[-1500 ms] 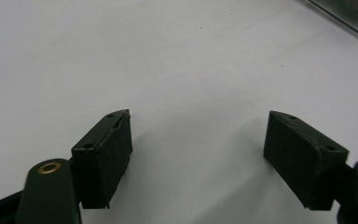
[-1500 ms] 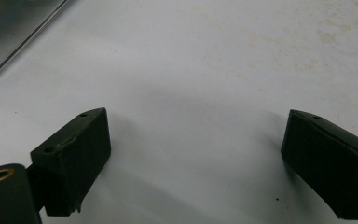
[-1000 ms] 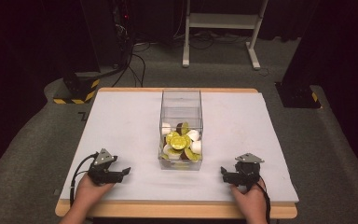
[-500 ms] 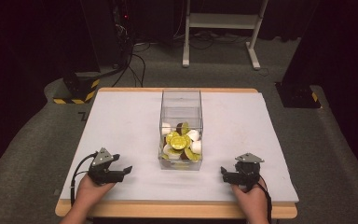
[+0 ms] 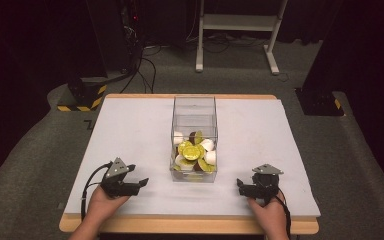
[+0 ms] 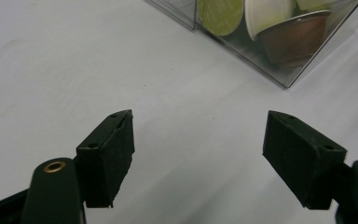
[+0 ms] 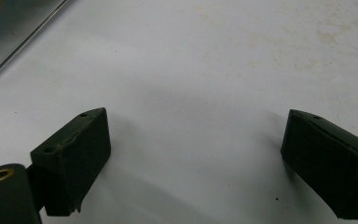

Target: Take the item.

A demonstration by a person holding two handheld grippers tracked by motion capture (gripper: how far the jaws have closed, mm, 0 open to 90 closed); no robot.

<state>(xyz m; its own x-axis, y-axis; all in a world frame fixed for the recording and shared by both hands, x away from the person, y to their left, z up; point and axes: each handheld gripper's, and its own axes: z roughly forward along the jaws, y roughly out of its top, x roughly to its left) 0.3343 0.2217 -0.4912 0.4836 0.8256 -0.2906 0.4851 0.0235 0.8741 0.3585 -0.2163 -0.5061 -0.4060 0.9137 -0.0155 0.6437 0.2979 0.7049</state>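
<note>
A clear plastic box (image 5: 194, 115) stands in the middle of the white table (image 5: 130, 125), part-filled with several coffee capsules (image 5: 194, 152) in green, white and brown. My left gripper (image 5: 141, 184) rests near the front left, open, with nothing between its jaws; it points toward the box's near corner (image 6: 279, 79), where a brown capsule (image 6: 291, 39) shows through the wall. My right gripper (image 5: 240, 187) sits at the front right, open and empty, over bare table (image 7: 191, 93). The box's lower edge (image 7: 23, 39) shows at the top left of the right gripper view.
The table's wooden front edge (image 5: 180, 224) runs just behind both hands. Beyond the table are a dark floor, a white frame stand (image 5: 240, 25) and yellow-black striped bases (image 5: 82, 97). Faint stains mark the tabletop (image 7: 326, 35).
The left gripper has slid slightly toward the box. The right gripper has stayed put.
</note>
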